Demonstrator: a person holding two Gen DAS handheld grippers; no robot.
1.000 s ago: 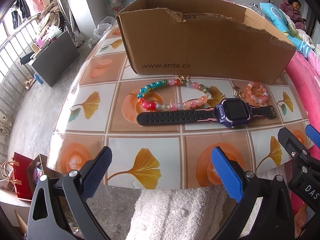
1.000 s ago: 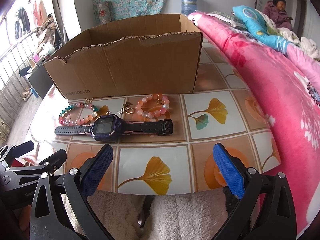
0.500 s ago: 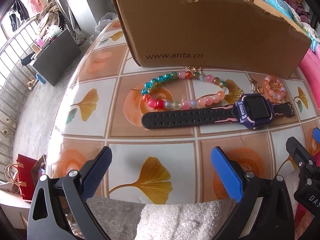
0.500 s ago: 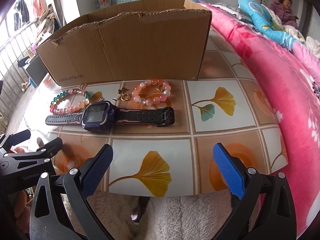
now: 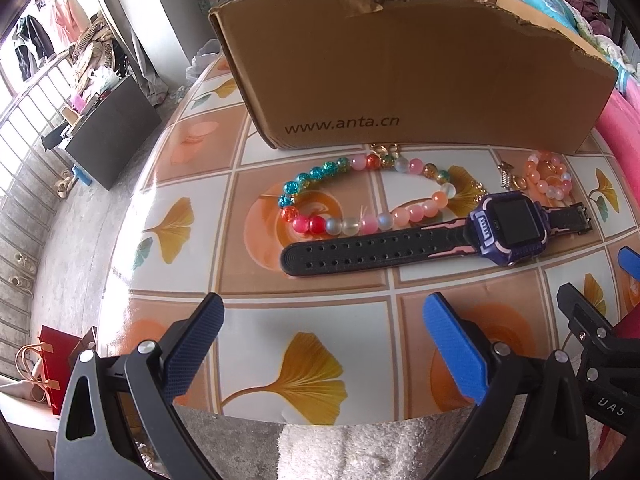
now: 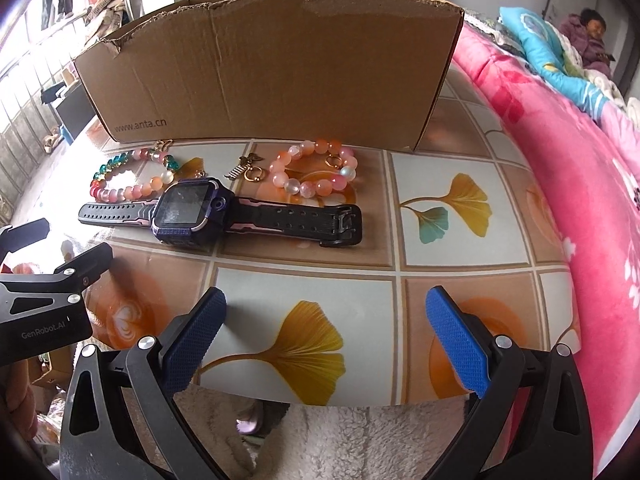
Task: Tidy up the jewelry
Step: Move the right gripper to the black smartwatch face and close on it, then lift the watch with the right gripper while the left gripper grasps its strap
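Both grippers hang low over the near edge of the table (image 5: pixel 168 240), left gripper (image 5: pixel 320 340) and right gripper (image 6: pixel 326 326), each with its 2 blue fingers spread wide and holding nothing. Up at 12 o'clock lies the watch (image 6: pixel 192 212), flat. Just behind it sit 2 bead bracelets: the long bracelet (image 5: pixel 360 200) at 11 o'clock, the small bracelet (image 6: pixel 316 172) at 12. Farthest back stands the cardboard box (image 6: pixel 272 72).

- My left wrist view looks low across the table's (image 5: pixel 180 184) near edge toward the cardboard box (image 5: pixel 400 72).
- My right view, beside it, shares the watch (image 6: pixel 192 210) and box.
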